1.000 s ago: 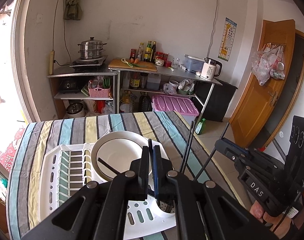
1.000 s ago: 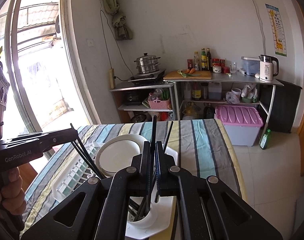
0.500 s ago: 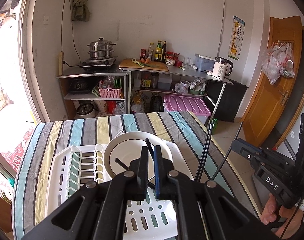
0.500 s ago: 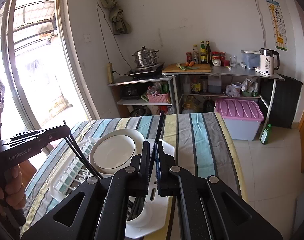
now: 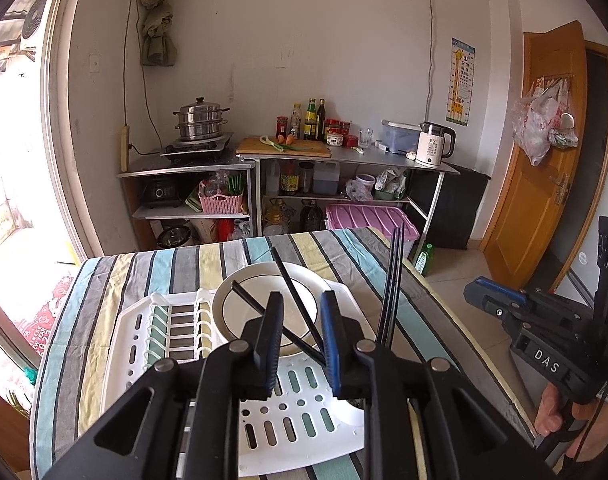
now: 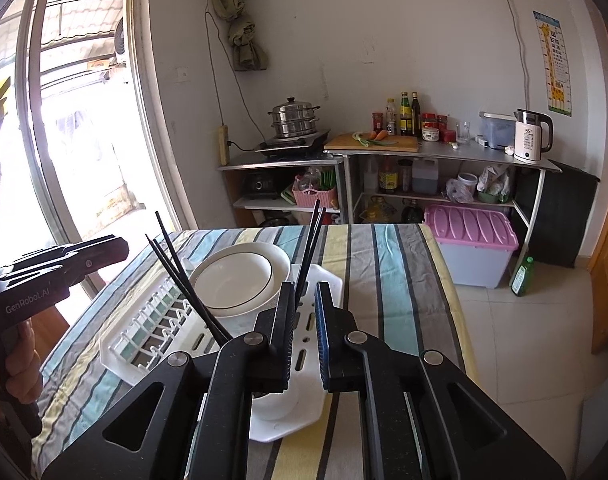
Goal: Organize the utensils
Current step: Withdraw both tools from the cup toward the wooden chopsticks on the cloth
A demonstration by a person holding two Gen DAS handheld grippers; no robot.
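**Chopsticks standing in the rack's cup, both grippers parted above**

Chopsticks are standing in the round utensil cup at the near corner of the white dish rack, which is sitting on the striped tablecloth. Their long axes are running steeply upward: one bundle is leaning slightly right and away from the right wrist camera, while a second bundle is fanning up and to the left, crossing in front of the white plate lying in the rack.

From the left wrist view, the first bundle is rising nearly vertical just right of the fingers, and two dark sticks are slanting across the plate, tips pointing up and left.

Left gripper is hovering over the rack, pointing forward and slightly down, its jaws parted with a clear gap and clasping nothing; the slanting sticks are showing through that gap. Right gripper is hanging over the cup end of the rack, jaws likewise apart and holding nothing, with the near bundle just beside its left finger. Each tool is being held by a hand at the frame's edge.
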